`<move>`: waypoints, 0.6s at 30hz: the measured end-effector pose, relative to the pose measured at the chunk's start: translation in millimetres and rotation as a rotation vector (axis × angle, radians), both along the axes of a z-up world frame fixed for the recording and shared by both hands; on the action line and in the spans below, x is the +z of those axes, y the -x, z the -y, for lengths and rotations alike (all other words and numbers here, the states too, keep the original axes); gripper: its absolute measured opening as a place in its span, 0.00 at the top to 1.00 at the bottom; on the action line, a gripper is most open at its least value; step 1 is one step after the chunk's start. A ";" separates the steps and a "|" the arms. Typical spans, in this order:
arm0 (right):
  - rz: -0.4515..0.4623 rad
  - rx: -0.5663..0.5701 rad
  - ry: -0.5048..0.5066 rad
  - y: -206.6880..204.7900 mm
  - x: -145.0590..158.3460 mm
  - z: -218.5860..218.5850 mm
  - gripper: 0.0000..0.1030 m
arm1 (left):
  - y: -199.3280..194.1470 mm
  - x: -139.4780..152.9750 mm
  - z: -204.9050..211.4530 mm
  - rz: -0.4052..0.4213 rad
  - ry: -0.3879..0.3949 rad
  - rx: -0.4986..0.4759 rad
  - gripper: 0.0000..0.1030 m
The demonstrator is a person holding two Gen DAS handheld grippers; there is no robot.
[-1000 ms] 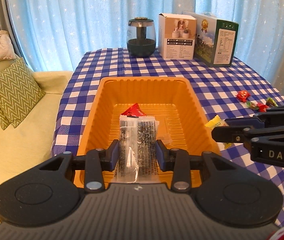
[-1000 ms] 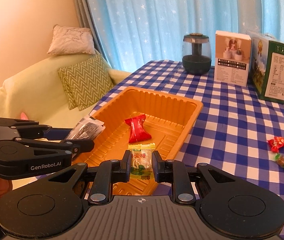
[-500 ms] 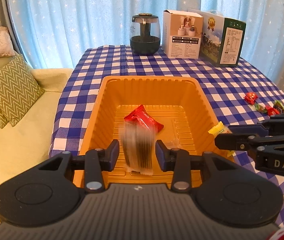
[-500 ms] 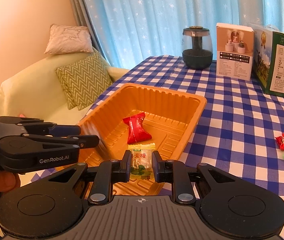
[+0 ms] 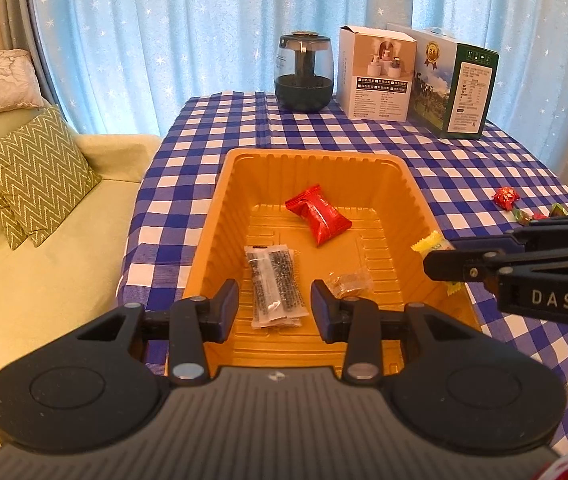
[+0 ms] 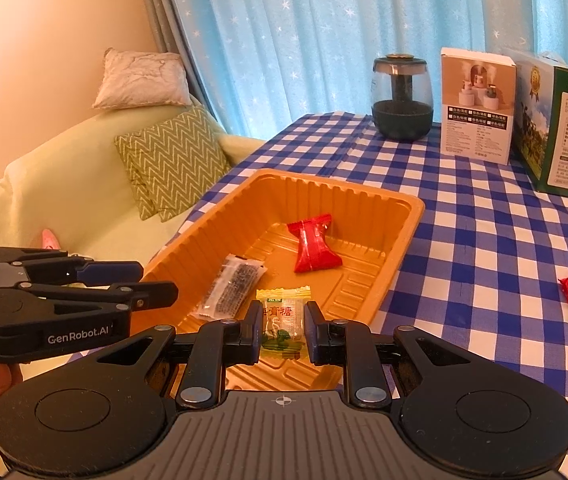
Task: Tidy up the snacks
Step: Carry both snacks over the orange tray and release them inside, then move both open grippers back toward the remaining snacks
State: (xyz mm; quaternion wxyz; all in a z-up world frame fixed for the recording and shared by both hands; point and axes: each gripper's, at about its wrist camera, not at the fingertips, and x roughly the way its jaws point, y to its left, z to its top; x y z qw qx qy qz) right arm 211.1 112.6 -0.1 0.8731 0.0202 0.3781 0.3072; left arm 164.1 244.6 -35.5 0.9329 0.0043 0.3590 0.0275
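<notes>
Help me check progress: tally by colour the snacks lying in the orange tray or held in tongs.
Red packet: 1
Clear packet with black contents: 1
Small clear wrapper, brownish inside: 1
Yellow packet, held by right tongs: 1
Total: 4

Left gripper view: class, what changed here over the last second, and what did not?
The left gripper let go of the clear packet, which dropped into the orange tray. The right gripper kept hold of the yellow candy; the red packet stayed put.
</notes>
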 end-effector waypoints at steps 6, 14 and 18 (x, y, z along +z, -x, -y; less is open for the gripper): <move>0.000 0.005 -0.053 -2.9 0.0 -2.1 0.75 | 2.1 0.3 -5.1 0.002 0.005 0.017 0.65; 0.016 -0.070 -0.087 2.2 8.8 26.0 0.41 | 4.8 4.3 0.9 0.009 0.013 0.020 0.60; 0.021 -0.111 -0.084 11.4 19.4 51.3 0.41 | 7.1 14.4 12.3 0.021 0.017 0.005 0.57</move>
